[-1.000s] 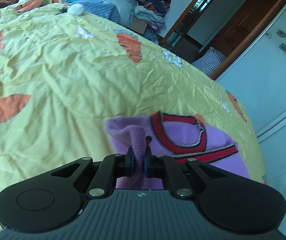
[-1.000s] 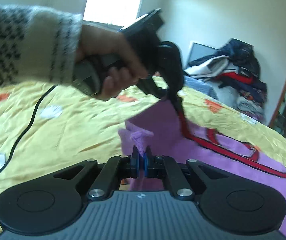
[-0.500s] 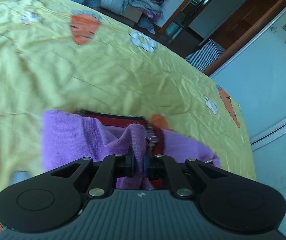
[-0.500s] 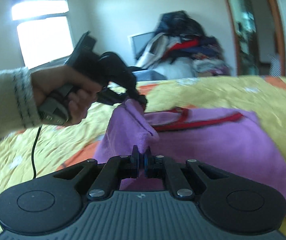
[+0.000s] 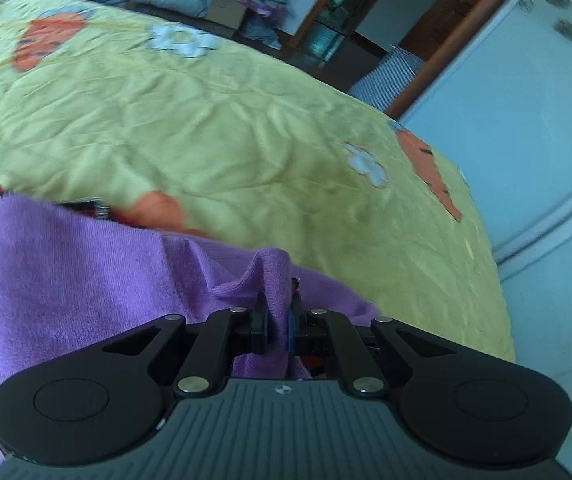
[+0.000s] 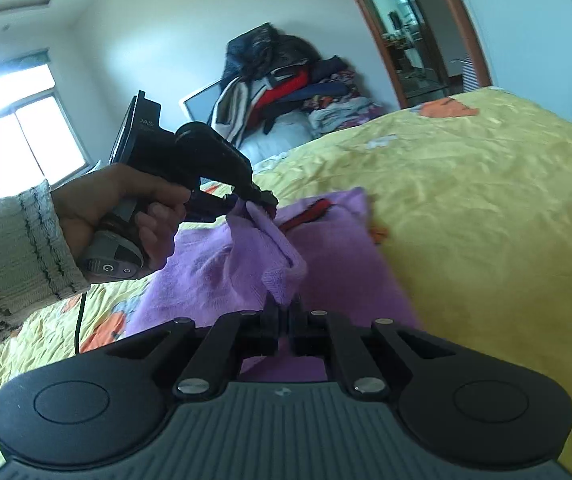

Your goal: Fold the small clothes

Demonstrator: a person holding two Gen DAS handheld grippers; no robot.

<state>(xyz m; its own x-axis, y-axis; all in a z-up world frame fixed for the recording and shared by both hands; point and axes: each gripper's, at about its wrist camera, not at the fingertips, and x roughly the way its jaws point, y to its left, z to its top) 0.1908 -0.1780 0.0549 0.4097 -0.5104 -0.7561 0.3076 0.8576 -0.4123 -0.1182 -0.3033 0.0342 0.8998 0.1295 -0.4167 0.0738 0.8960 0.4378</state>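
While both tools are engaged, the small purple knitted garment with red-and-black trim (image 6: pixel 338 256) lies on the bed's yellow quilt printed with orange carrots and white flowers (image 6: pixel 466 184), near the quilt edge that faces the white wardrobe (image 5: pixel 534 128).

Left gripper (image 5: pixel 277 322): fingers pressed together, pinching a raised fold of purple knit. Same tool seen from the right wrist view (image 6: pixel 251 200), held in the person's left hand (image 6: pixel 125 216), gripping the fabric at the end nearest the trim.

Right gripper (image 6: pixel 283 318): fingers likewise clamped on a bunched peak of the knit, on the garment's side nearest its own camera. A ridge of cloth runs between the two pinches, lifted off the quilt.

Handling, as I judge it:
- Light and wholly limp; sags between holds, keeps no shape.
- Knit is stretchy and slightly fuzzy, so it should not slip from the pads, but pulling apart will distort it.
- Not fragile.
- Best holds: edge or corner points, both layers caught, pinches kept level so the fold lands square on the quilt.

Clothes pile (image 6: pixel 286 92) sits beyond the quilt's far end.
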